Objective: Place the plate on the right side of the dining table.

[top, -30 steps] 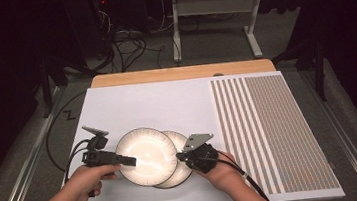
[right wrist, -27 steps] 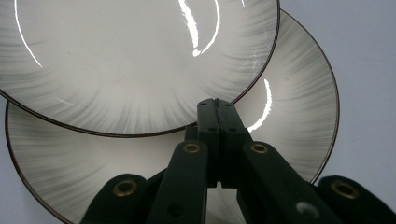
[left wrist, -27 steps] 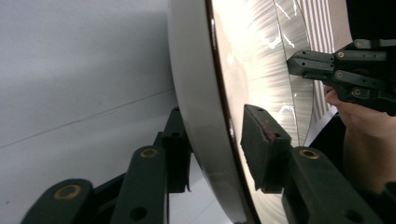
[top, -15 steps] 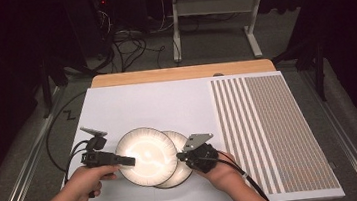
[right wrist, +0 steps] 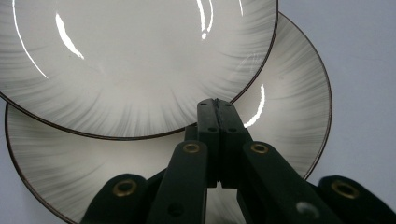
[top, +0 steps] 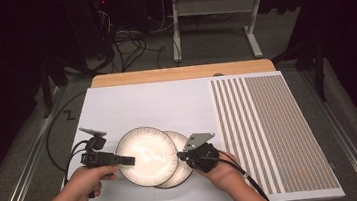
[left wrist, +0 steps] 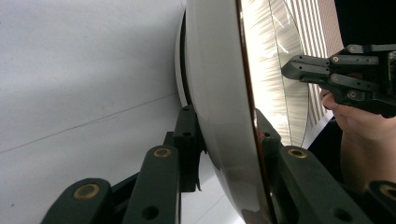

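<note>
Plates, count: two, an upper plate [top: 146,155] and a lower plate [top: 180,173]; nothing lay in either.
Upper plate, place: at about 7 o'clock on the white table [top: 141,104], overlapping the lower plate, which stuck out at its 4 o'clock side.
Upper plate, look: round, glossy white in the middle, with fine grey streaks running out to a thin dark rim; bright reflections showed on it in the right gripper view [right wrist: 135,60].
Lower plate, look: same pattern and same dark rim [right wrist: 289,126].
Grippers, count: two, one in each hand.
Left gripper [top: 122,160]: at the 9 o'clock edge of the upper plate. In the left gripper view [left wrist: 224,140] one jaw was under the rim and one above it, both against the plate [left wrist: 219,93]. The jaws had just been closing, and they were grasping the upper plate.
Right gripper [top: 182,156]: at the 3 o'clock side of the upper plate, over the lower plate. In the right gripper view [right wrist: 218,105] its jaws were clenched together with nothing between them, the tips near the upper plate's rim.
Striped mat [top: 275,135]: one, on the 3 o'clock part of the table, well apart from the plates.
</note>
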